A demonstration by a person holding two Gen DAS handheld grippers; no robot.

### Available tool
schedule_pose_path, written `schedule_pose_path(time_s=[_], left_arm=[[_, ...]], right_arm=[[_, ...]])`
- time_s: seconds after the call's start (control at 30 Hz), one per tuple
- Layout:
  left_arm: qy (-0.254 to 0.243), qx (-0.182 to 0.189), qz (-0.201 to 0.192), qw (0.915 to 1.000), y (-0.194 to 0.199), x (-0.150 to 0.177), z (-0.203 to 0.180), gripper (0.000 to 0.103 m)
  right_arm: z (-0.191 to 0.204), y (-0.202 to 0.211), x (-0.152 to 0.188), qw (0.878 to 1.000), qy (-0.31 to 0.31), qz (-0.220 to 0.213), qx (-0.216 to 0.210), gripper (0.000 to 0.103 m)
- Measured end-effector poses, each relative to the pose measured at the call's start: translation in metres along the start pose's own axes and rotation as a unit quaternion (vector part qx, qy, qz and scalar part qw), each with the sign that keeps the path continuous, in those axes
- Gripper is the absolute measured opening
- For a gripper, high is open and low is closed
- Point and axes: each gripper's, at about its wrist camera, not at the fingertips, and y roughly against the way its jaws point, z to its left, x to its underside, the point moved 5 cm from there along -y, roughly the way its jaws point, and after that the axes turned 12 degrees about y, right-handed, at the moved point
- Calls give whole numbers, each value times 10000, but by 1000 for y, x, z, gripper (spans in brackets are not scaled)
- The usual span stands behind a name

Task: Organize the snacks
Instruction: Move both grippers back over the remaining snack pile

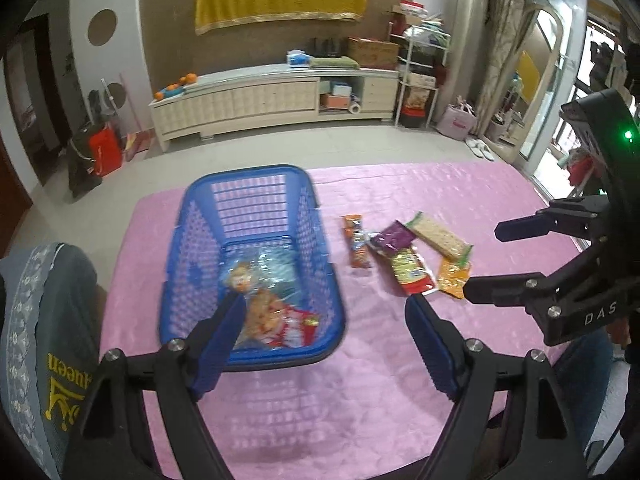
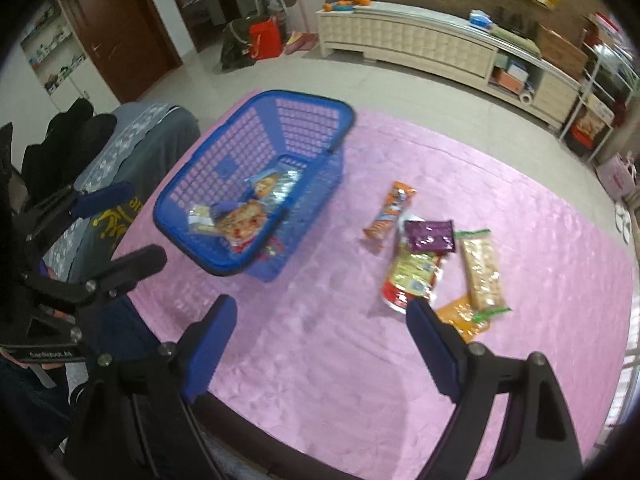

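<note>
A blue plastic basket point(image 1: 188, 248) point(image 2: 180, 184) stands on the pink tablecloth point(image 1: 320, 408) and holds a few snack packets point(image 1: 268, 312) point(image 2: 244, 220). To its right lie loose snacks: an orange bar point(image 1: 357, 242) point(image 2: 390, 210), a purple packet point(image 1: 392, 236) point(image 2: 430, 236), a yellow-red packet point(image 1: 412, 274) point(image 2: 412, 276), a pale cracker packet point(image 1: 438, 236) point(image 2: 482, 272) and an orange packet point(image 1: 452, 276) point(image 2: 460, 316). My left gripper point(image 1: 325, 300) point(image 2: 144, 224) hangs open above the basket's near right corner, empty. My right gripper point(image 2: 321, 303) point(image 1: 484, 259) is open and empty, above bare cloth short of the loose snacks.
A chair with a grey embroidered cover point(image 1: 44, 320) point(image 2: 132, 148) stands at the table's left side, close to the basket. The table's near edge runs just below both grippers. A long pale cabinet point(image 1: 272, 96) lines the far wall.
</note>
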Motion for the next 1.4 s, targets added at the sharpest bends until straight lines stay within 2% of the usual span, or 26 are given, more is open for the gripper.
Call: schedule_pose_path(time_s=[0.2, 0.4, 0.5, 0.9, 1.13, 1.23, 1.33, 1.4], left_arm=[[-5, 208, 324, 9993, -20, 1, -34, 81], [-139, 116, 570, 9982, -46, 3, -65, 81], [-140, 184, 666, 9975, -58, 2, -81, 81], [10, -56, 1273, 9918, -133, -11, -102, 81], [80, -146, 1749, 9844, -188, -10, -108, 81], [171, -51, 2053, 9785, -214, -3, -108, 81], [326, -75, 2286, 9729, -242, 0, -106, 81], [458, -95, 2437, 9687, -260, 2, -104, 81]], right_arm=[[-32, 1, 23, 9997, -247, -25, -20, 89], [-65, -3, 45, 9984, -560, -128, -9, 89], [-81, -8, 55, 9975, -694, -139, 13, 89], [-141, -38, 65, 9952, -936, -288, 20, 89], [-177, -77, 77, 9942, -1042, -260, 62, 89], [-190, -85, 83, 9927, -1196, -139, 113, 89], [-197, -83, 85, 9936, -1076, -245, 243, 89], [-203, -92, 89, 9928, -1150, -147, 316, 89]])
